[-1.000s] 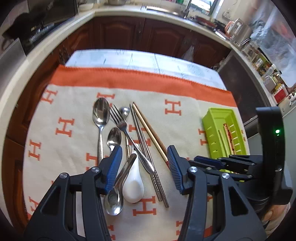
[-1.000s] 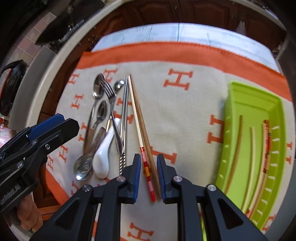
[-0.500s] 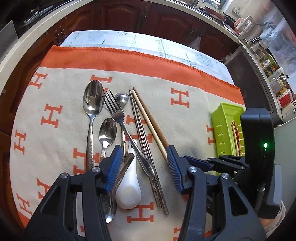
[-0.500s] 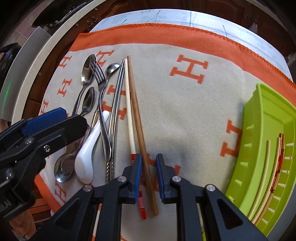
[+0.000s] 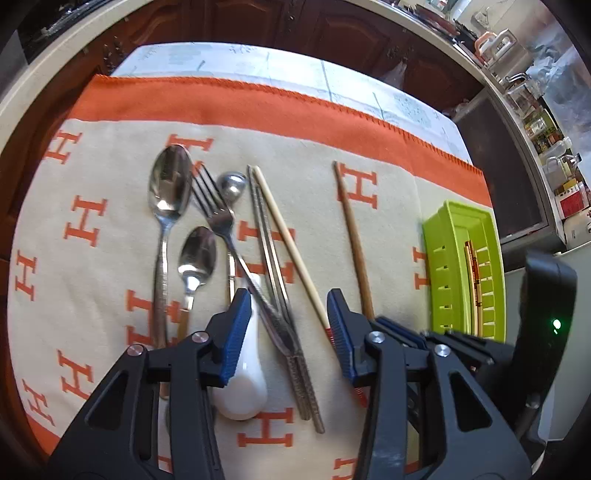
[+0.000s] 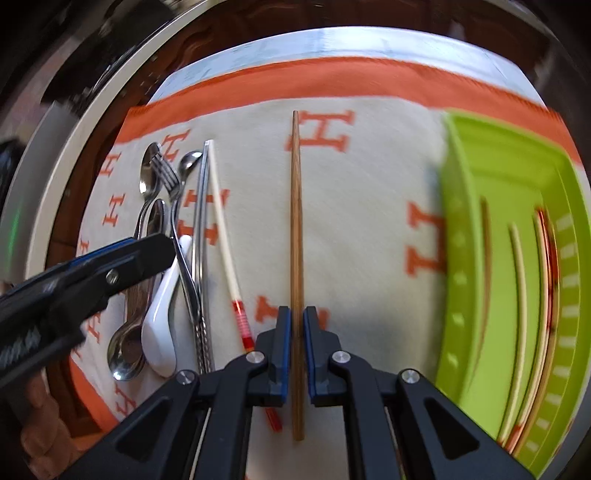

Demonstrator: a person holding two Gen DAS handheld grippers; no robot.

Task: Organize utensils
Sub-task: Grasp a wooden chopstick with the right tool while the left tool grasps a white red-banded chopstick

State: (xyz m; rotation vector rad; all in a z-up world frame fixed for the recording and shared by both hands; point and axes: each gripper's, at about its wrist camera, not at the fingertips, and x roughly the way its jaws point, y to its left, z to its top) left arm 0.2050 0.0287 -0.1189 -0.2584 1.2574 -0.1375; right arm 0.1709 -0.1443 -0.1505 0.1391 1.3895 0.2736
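Beyond my jaws, dark wooden cabinet doors [image 5: 332,29] run under a pale curved countertop [image 5: 55,62]. A light tiled tabletop [image 5: 258,66] catches daylight. Jars and bottles crowd a shelf [image 5: 546,125] at my far right.

Bright daylight floods both fisheye views, glinting off the spoons [image 5: 170,184]. The right wrist view is smeared by motion blur, worst on the tray [image 6: 517,258] at right. Edges bow and darken in every corner.
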